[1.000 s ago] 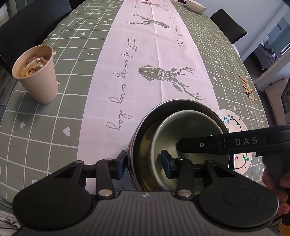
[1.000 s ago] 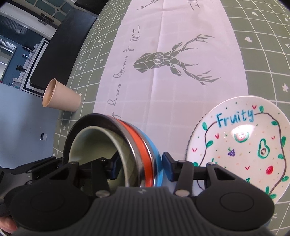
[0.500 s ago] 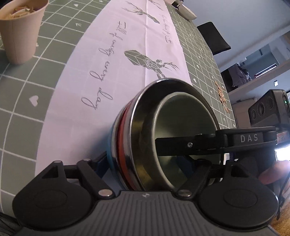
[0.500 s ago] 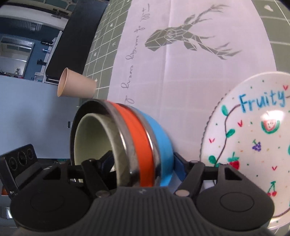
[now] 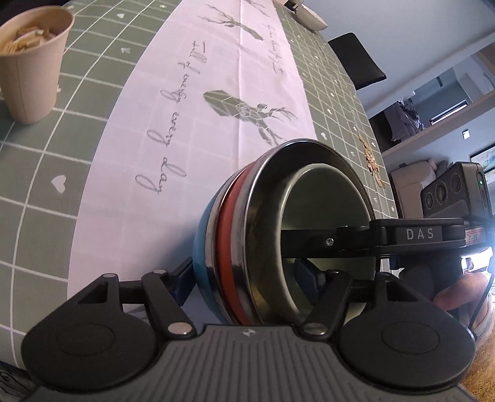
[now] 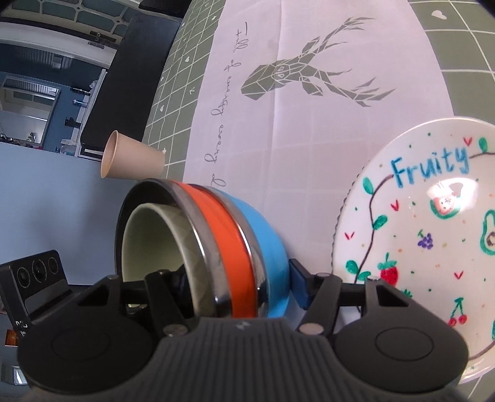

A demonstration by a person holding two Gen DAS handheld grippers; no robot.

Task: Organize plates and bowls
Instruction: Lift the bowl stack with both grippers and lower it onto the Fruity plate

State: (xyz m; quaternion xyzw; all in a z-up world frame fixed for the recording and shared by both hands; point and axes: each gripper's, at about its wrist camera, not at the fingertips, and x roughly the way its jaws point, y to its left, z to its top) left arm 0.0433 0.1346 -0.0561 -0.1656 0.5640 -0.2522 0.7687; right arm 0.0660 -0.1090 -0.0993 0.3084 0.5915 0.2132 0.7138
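Observation:
A nested stack of bowls [image 5: 235, 241] is held between both grippers: a blue bowl outermost, an orange-banded steel bowl inside it, and a pale green bowl [image 5: 324, 216] innermost. My left gripper [image 5: 247, 278] is shut on the stack's rim, one finger outside, one inside. My right gripper [image 6: 238, 281] is shut on the opposite rim of the stack [image 6: 235, 247]; its finger [image 5: 371, 238] crosses the bowl mouth in the left wrist view. A white "Fruity" plate [image 6: 433, 232] lies on the table right of the stack.
A beige paper cup [image 5: 27, 62] with wooden pieces stands at the left, and also shows in the right wrist view [image 6: 133, 160]. A white runner with deer prints [image 5: 216, 92] crosses the green checked tablecloth. Crumbs [image 5: 371, 160] lie at the right edge. A small white bowl [image 5: 309, 15] sits far back.
The bowl stack has been tipped and lifted off the table by both grippers. Its blue and orange outer sides now show. Both views have dropped lower toward the table.

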